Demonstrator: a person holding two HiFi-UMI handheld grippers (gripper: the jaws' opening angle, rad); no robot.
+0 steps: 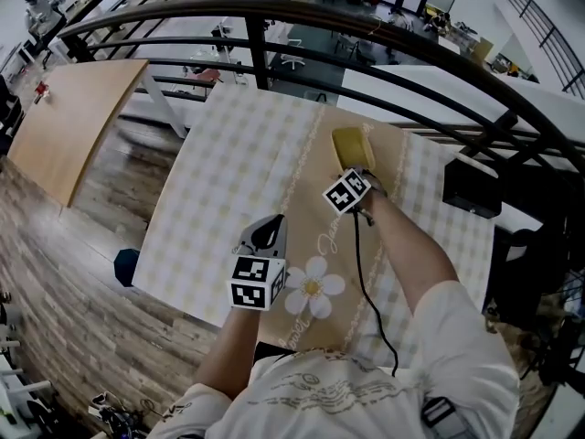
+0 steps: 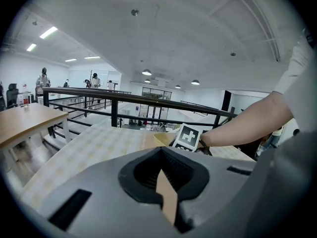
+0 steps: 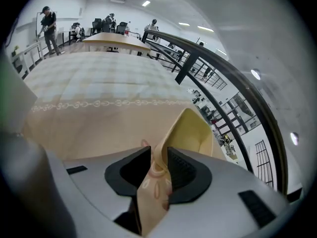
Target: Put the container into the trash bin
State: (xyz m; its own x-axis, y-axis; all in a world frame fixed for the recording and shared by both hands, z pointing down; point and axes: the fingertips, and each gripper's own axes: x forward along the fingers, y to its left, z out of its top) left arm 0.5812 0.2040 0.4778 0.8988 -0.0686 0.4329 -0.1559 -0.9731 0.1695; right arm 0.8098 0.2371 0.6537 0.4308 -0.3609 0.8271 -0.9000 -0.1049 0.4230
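A yellow container (image 1: 352, 147) lies on the checked tablecloth (image 1: 228, 181) toward the table's far side. My right gripper (image 1: 356, 174) points down at its near end. In the right gripper view the container (image 3: 190, 133) fills the space just ahead. Its near corner reaches the mouth of the right gripper (image 3: 158, 165), which is open, and cloth shows through the narrow gap. My left gripper (image 1: 270, 222) hovers over the table's near part, apart from the container. A thin gap shows in the left gripper (image 2: 163, 182), with nothing in it. The container (image 2: 162, 139) sits beyond, beside the right marker cube (image 2: 188, 138).
A black curved railing (image 1: 274, 12) runs behind the table. A wooden table (image 1: 73, 126) stands at the left and a black box (image 1: 471, 186) off the right edge. A dark blue object (image 1: 125, 266) sits on the floor by the table's left corner.
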